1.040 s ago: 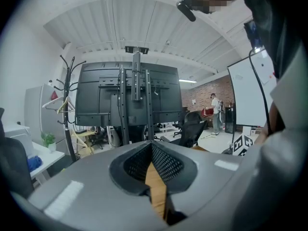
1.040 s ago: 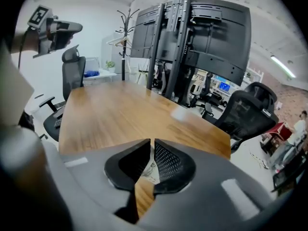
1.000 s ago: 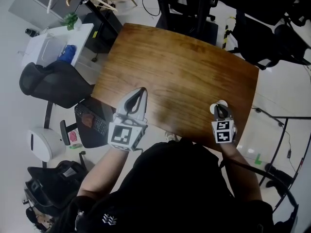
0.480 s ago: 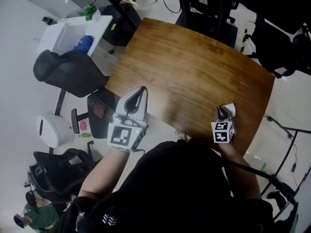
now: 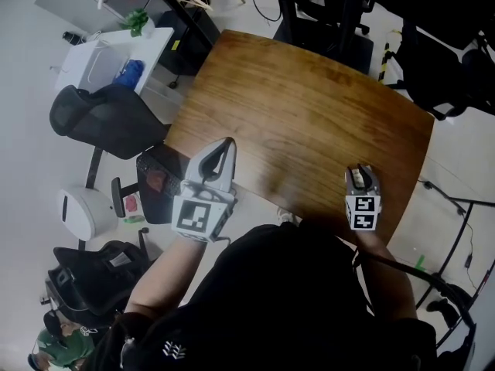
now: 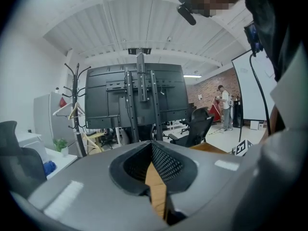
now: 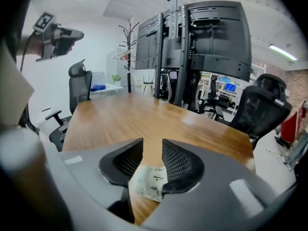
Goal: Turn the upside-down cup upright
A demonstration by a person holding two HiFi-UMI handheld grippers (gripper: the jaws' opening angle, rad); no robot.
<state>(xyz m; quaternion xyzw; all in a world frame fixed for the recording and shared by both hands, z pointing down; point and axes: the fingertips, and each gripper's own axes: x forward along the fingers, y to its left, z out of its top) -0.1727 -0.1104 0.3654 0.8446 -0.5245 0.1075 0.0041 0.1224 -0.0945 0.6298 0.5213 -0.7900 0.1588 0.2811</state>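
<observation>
A white paper cup [image 7: 151, 182] with dark print shows low between the jaws in the right gripper view; I cannot tell which way up it is. My right gripper [image 7: 152, 148] has just been opening, its jaws now stand apart with the cup in the gap, and the pads do not press on it. In the head view the right gripper [image 5: 358, 170] sits near the wooden table's [image 5: 309, 107] front right edge and hides the cup. My left gripper [image 5: 223, 144] hovers over the table's front left edge, fingertips together on nothing, with only a sliver of wood showing between its jaws [image 6: 151, 146].
A black office chair [image 5: 108, 118], a white side table [image 5: 116, 52] and a dark keyboard [image 5: 158, 180] stand left of the table. Black monitor stands [image 7: 202, 32] and more chairs [image 7: 262, 107] rise beyond its far end. The table's front edge lies just under both grippers.
The right gripper's jaws have opened and it has drawn back slightly toward the person, so the white cup seen at its tip is now covered. The left gripper has stayed put.
</observation>
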